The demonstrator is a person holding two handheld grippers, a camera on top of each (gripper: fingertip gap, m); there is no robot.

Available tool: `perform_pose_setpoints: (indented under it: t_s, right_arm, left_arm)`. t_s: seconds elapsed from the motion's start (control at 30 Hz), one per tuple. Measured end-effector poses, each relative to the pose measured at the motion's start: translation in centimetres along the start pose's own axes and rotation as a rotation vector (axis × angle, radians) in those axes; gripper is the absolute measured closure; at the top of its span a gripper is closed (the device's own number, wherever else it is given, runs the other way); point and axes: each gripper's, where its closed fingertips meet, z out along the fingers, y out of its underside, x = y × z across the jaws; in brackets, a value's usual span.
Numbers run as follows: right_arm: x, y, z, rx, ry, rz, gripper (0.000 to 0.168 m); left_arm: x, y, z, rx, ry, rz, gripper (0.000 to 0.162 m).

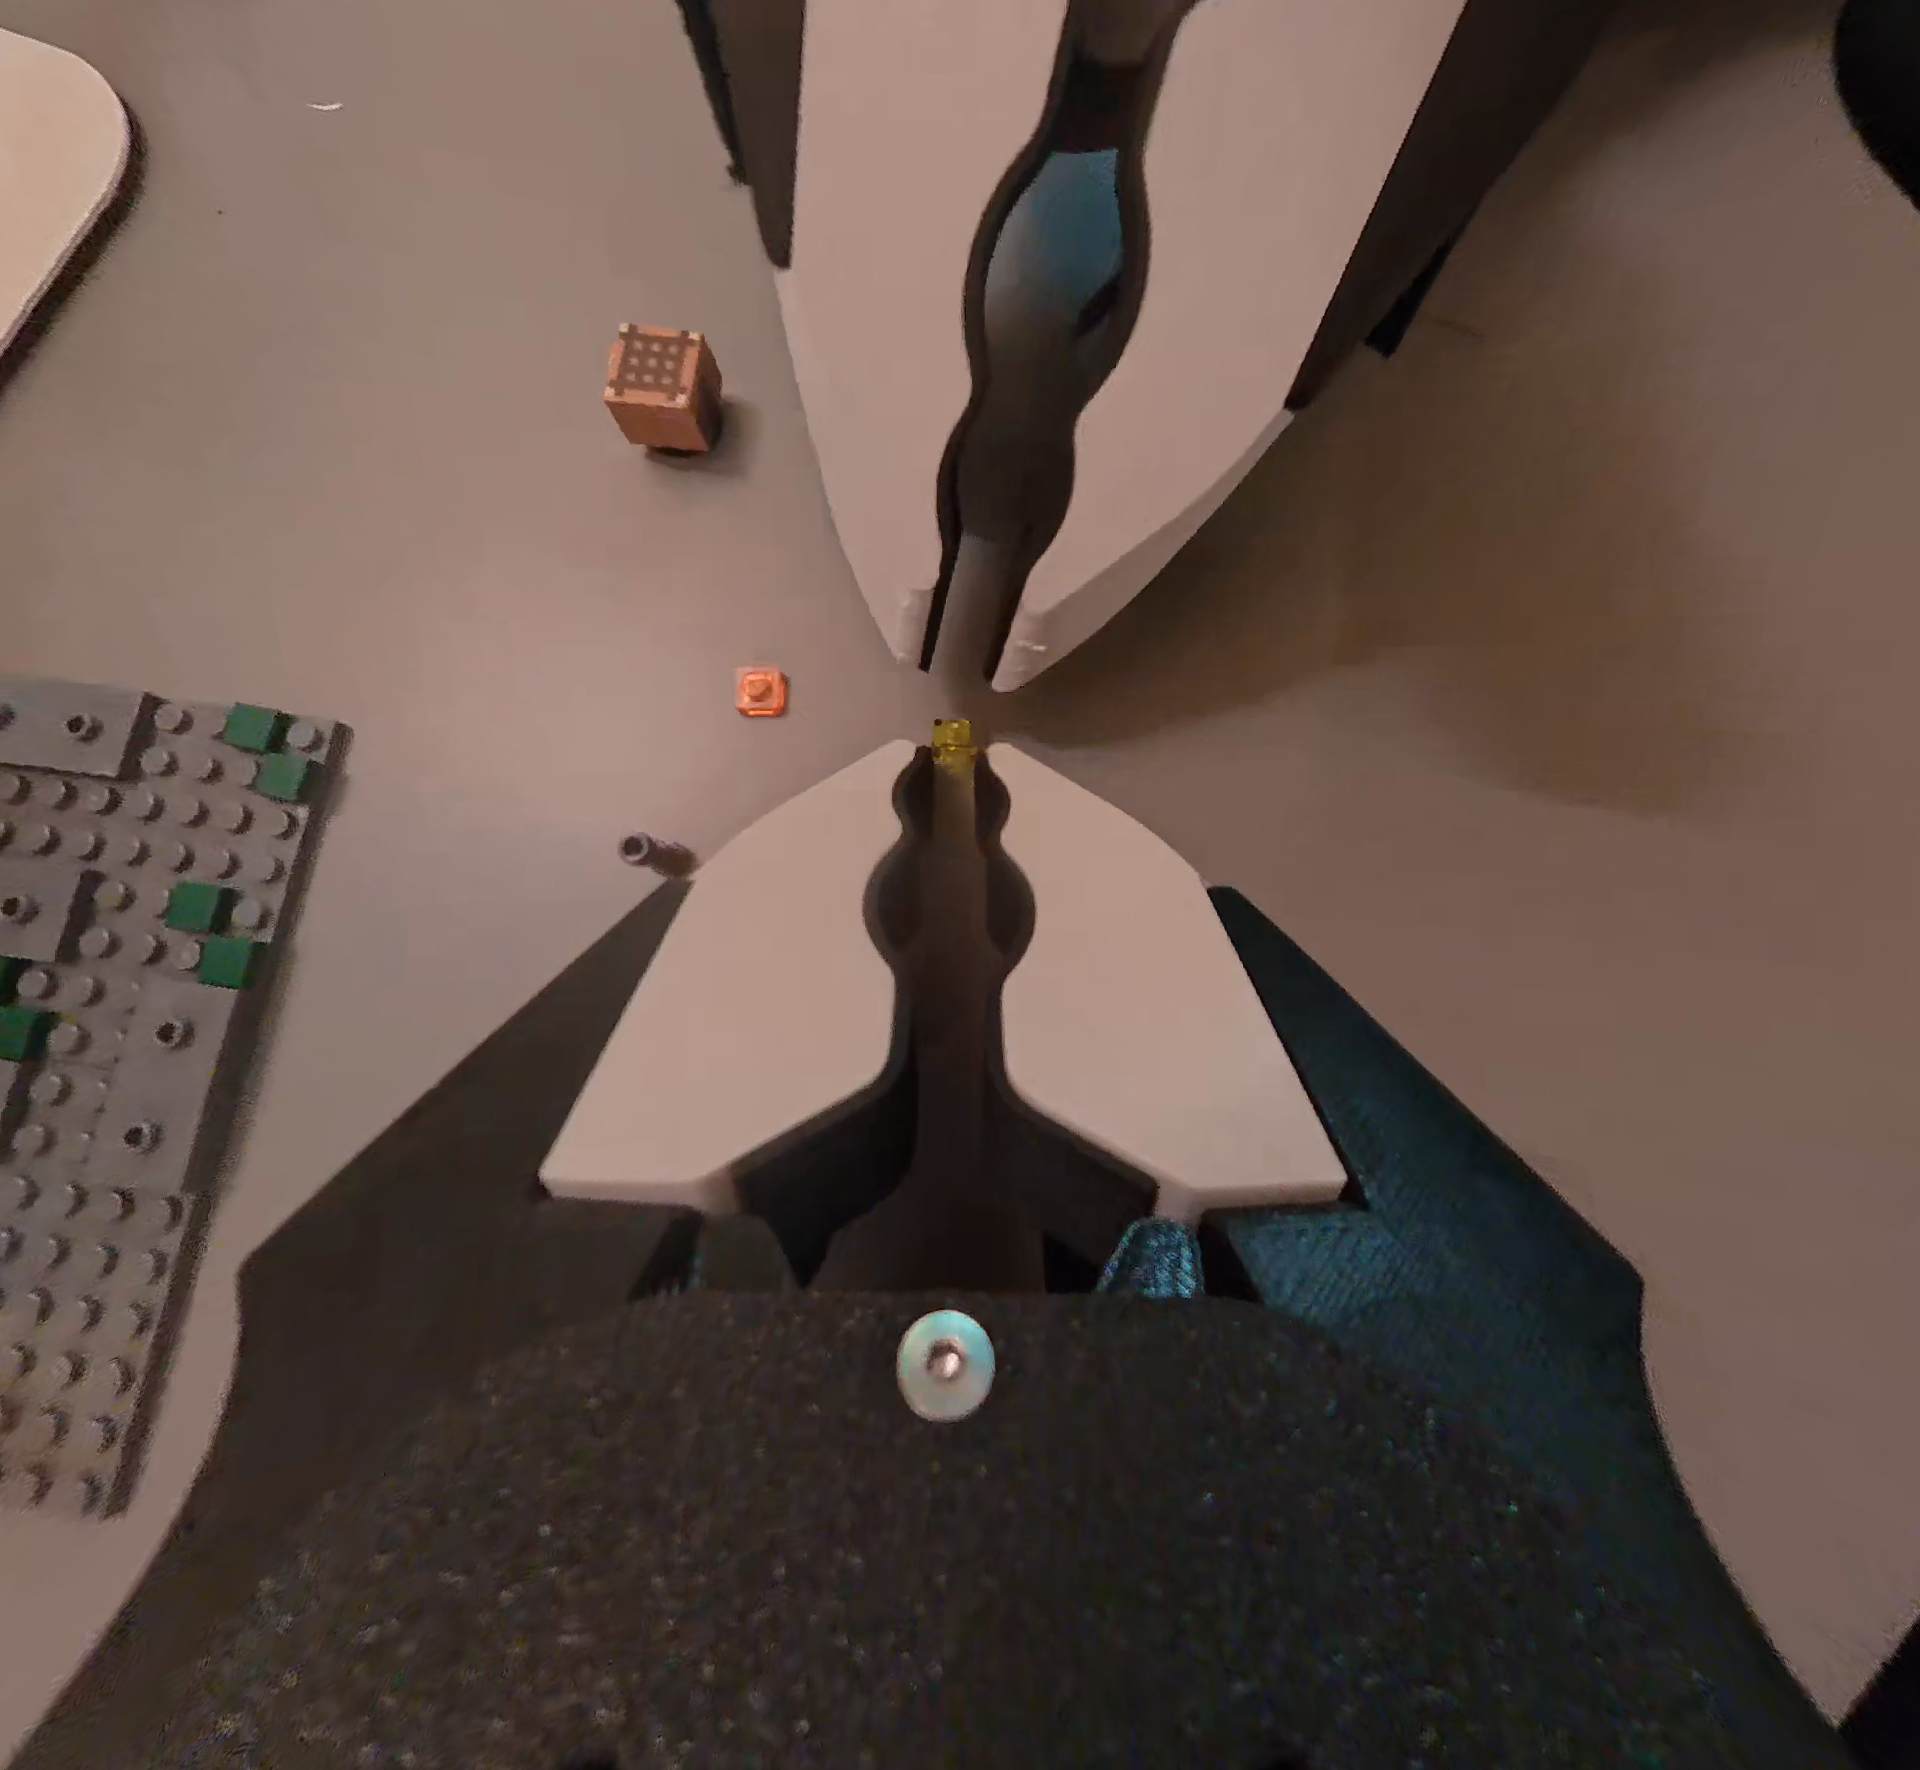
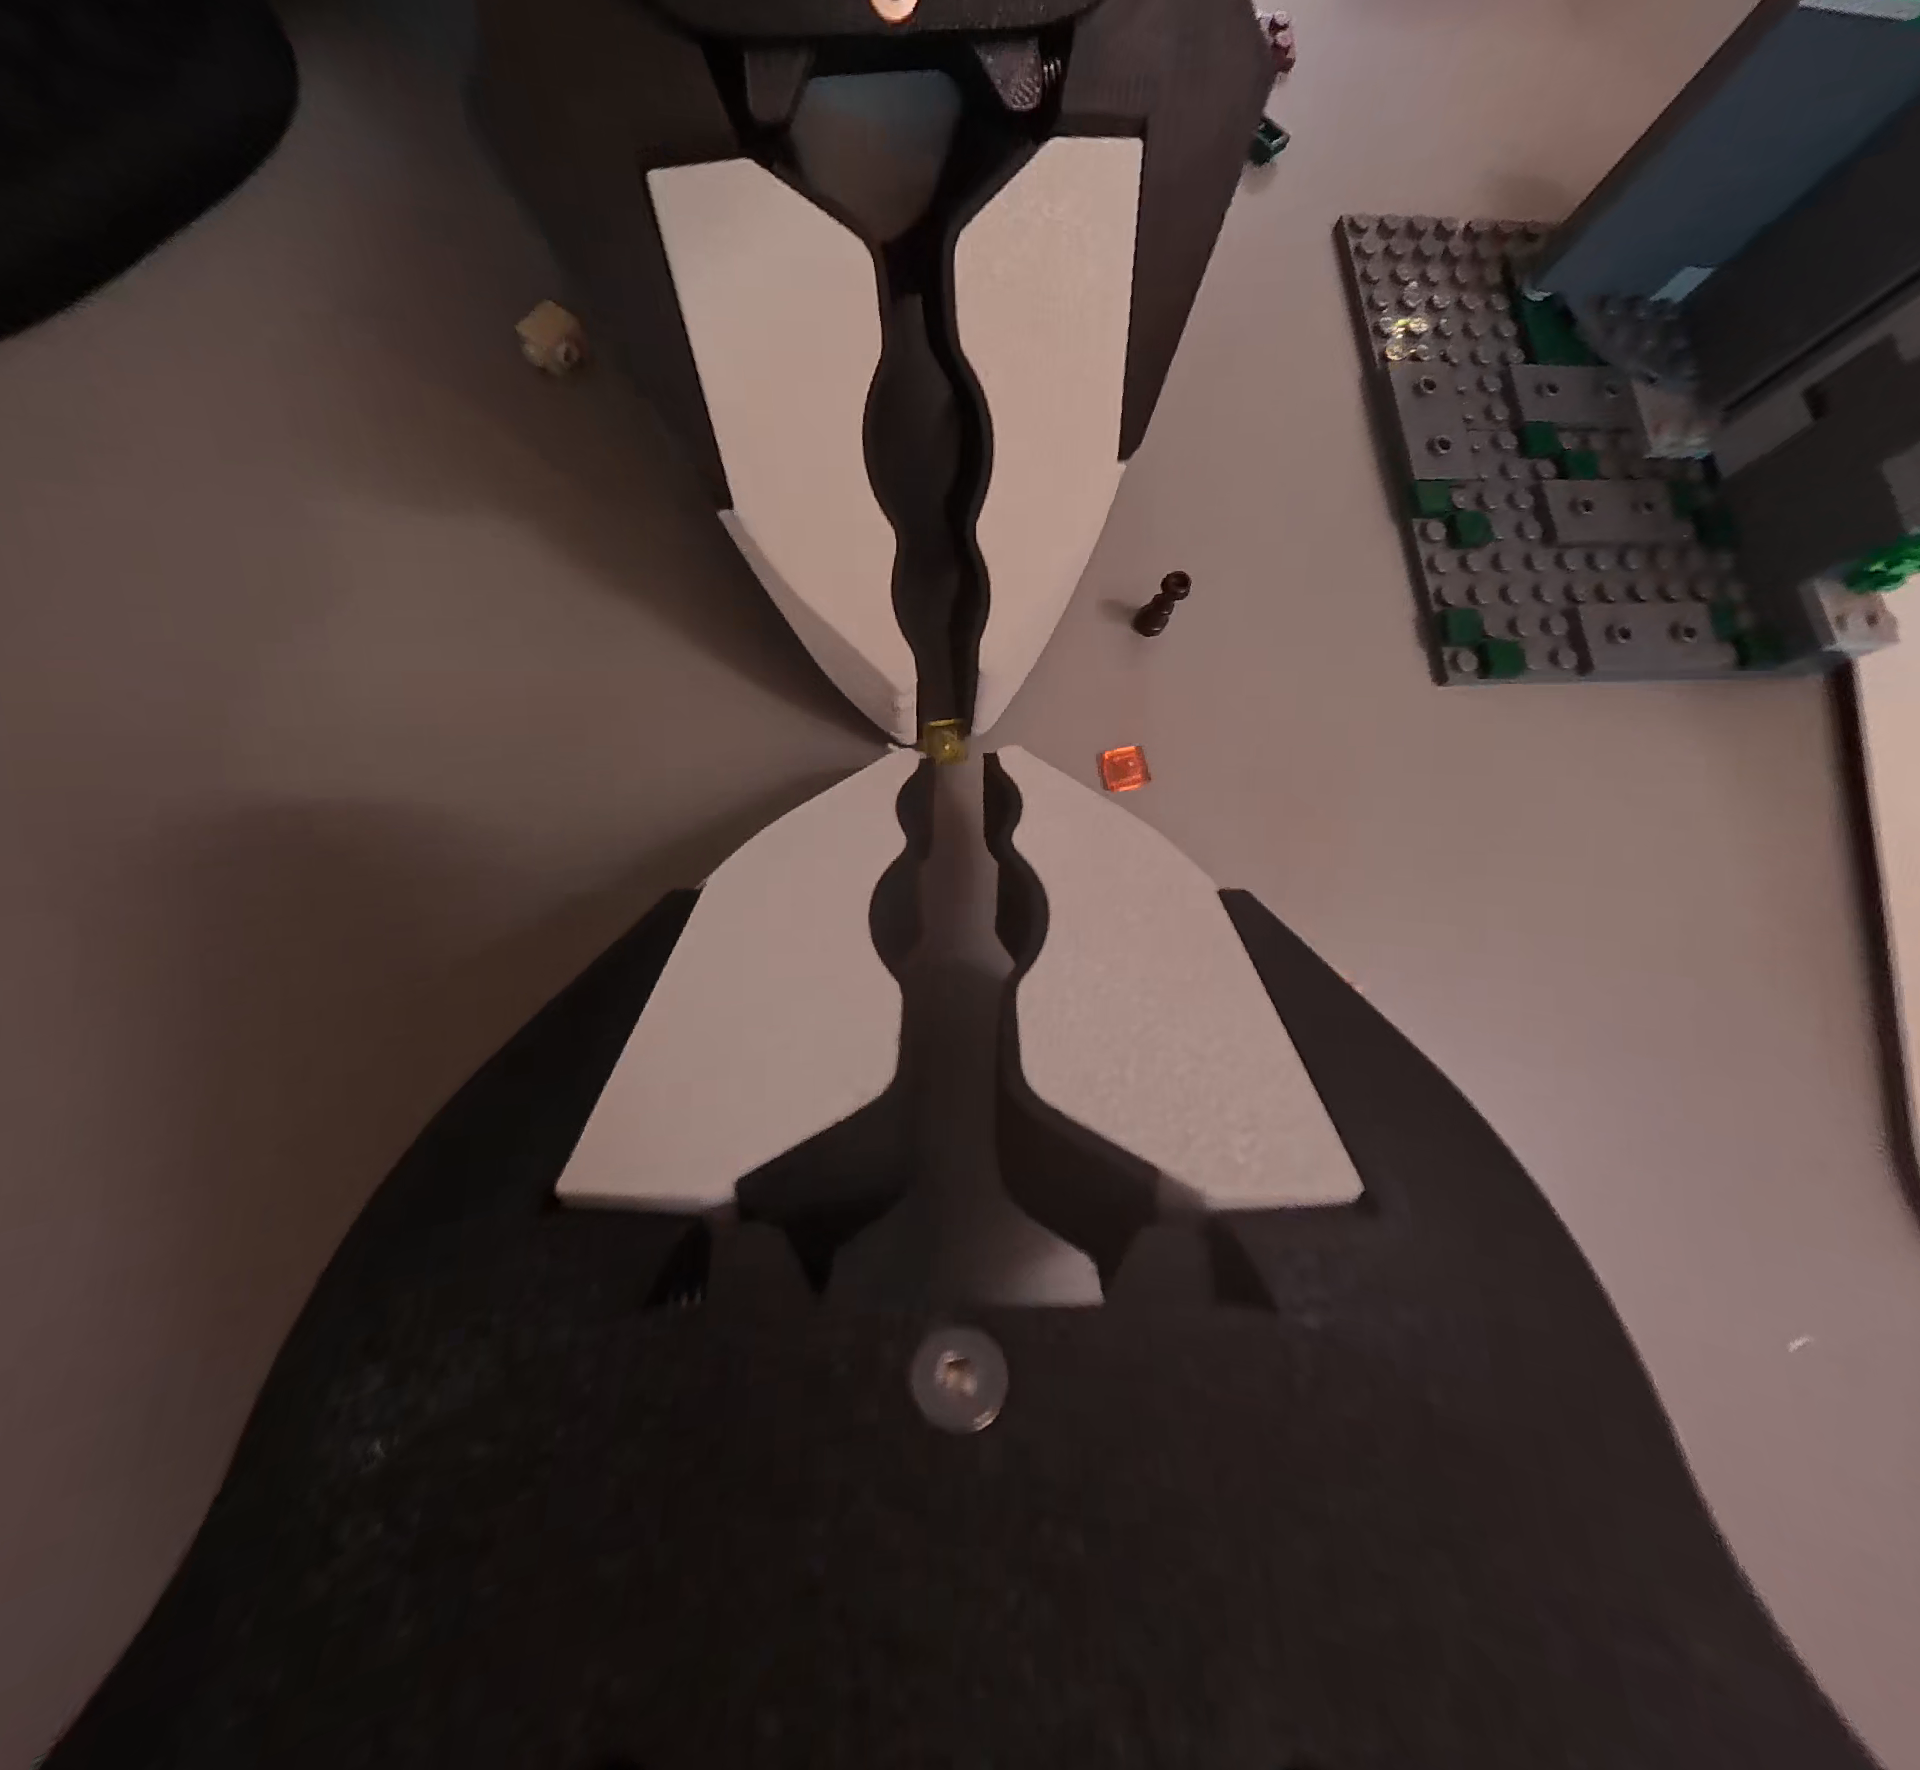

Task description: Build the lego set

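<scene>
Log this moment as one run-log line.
left gripper: shut on yellow piece | right gripper: open, tip to tip | orange tile: loose on table

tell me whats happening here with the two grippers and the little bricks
Two hand-held grippers meet tip to tip above the table. The left gripper is shut on a tiny yellow piece, and the right gripper faces it, its tips slightly apart and just short of the piece. An orange piece, a small dark piece and a brown cube lie loose nearby. The grey studded baseplate with green pieces sits off to the side.
</scene>
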Motion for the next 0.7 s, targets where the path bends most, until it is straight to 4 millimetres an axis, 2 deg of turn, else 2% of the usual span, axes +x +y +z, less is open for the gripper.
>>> perform_pose_setpoints:
  t_s: [0.47, 0.7]
  right_arm:
    - [-0.1, 0.1, 1.2, -0.091, -0.063, -0.024, 0.167]
    - [0.2, -0.1, 1.8, -0.13, -0.062, -0.033, 0.168]
  left_arm:
    - [-0.2, 0.0, 0.1, -0.017, 0.028, 0.045, 0.154]
    - [-0.5, 0.4, -0.9, -0.03, 0.006, 0.028, 0.149]
